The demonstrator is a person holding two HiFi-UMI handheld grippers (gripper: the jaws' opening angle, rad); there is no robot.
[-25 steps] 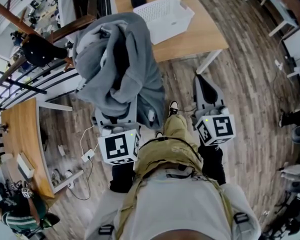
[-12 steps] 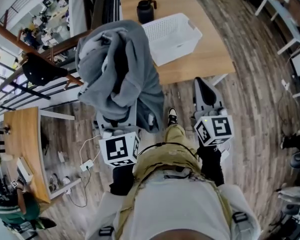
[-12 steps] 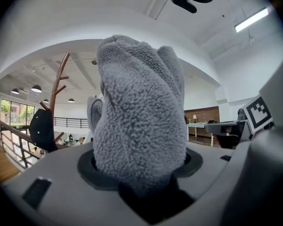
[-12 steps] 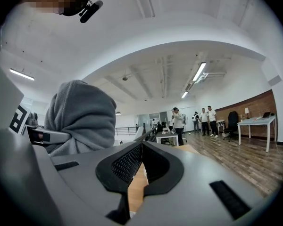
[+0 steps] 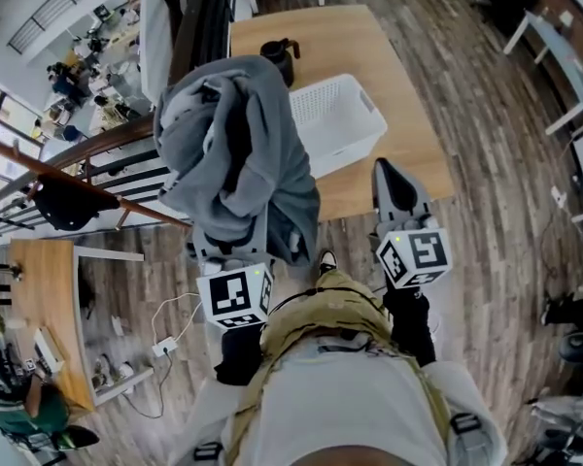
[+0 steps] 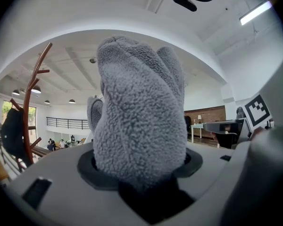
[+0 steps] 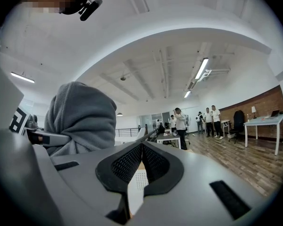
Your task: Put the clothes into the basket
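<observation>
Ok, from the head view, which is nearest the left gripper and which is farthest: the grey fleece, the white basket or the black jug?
1. grey fleece: clamped in the left gripper itself.
2. white basket: ahead, to the right, on the table.
3. black jug: beyond the basket, farther back on the table.

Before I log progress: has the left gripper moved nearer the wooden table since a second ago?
Yes. The left gripper, holding the grey garment, has moved toward the near edge of the wooden table.
</observation>
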